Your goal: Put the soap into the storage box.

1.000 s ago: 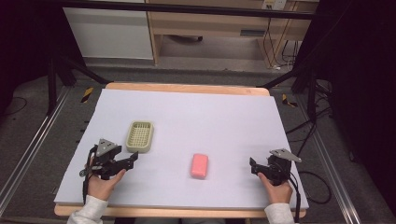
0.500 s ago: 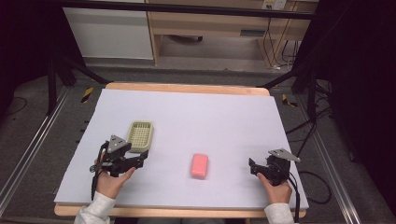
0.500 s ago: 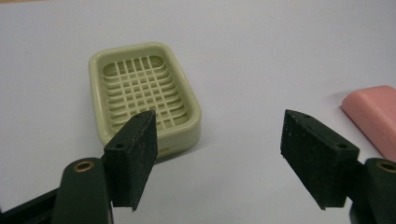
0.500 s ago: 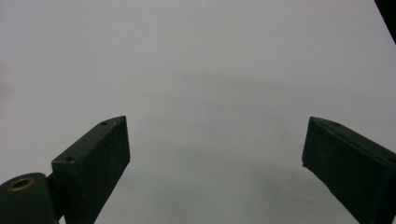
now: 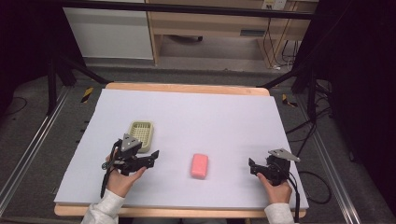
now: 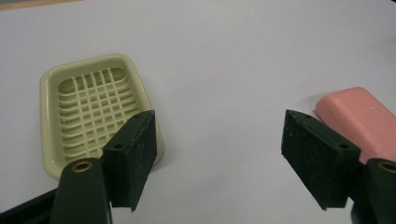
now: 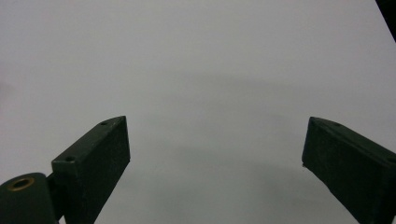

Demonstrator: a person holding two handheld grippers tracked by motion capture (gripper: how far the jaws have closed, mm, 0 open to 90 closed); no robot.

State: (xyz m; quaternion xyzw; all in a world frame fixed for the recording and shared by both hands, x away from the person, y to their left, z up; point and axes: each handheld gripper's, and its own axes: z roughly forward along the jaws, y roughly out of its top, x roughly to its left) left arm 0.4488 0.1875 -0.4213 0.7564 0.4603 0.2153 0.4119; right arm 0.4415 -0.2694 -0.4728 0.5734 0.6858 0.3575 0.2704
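A pink bar of soap [image 5: 200,164] lies on the white table sheet [image 5: 210,116], toward its near side. A pale green slotted soap dish [image 5: 141,133] sits to its left and slightly farther back. My left gripper [image 5: 154,156] hovers just in front of the dish, pointing right toward the soap. Its jaws have just been opening and nothing is between them. In the left gripper view the left gripper [image 6: 219,154] has the dish [image 6: 93,112] at its left and the soap [image 6: 364,116] at its right. My right gripper [image 5: 252,166] rests right of the soap, open; in its own view the right gripper [image 7: 215,158] has bare sheet between its jaws.
The sheet lies on a wooden tabletop [image 5: 187,87] whose edge shows at the back. Black frame legs [image 5: 51,79] and cables [image 5: 308,135] stand on the floor around the table. A cabinet [image 5: 107,28] stands behind.
My left gripper has moved to the right along the dish's near side, closer to the soap. The right hand has stayed put.
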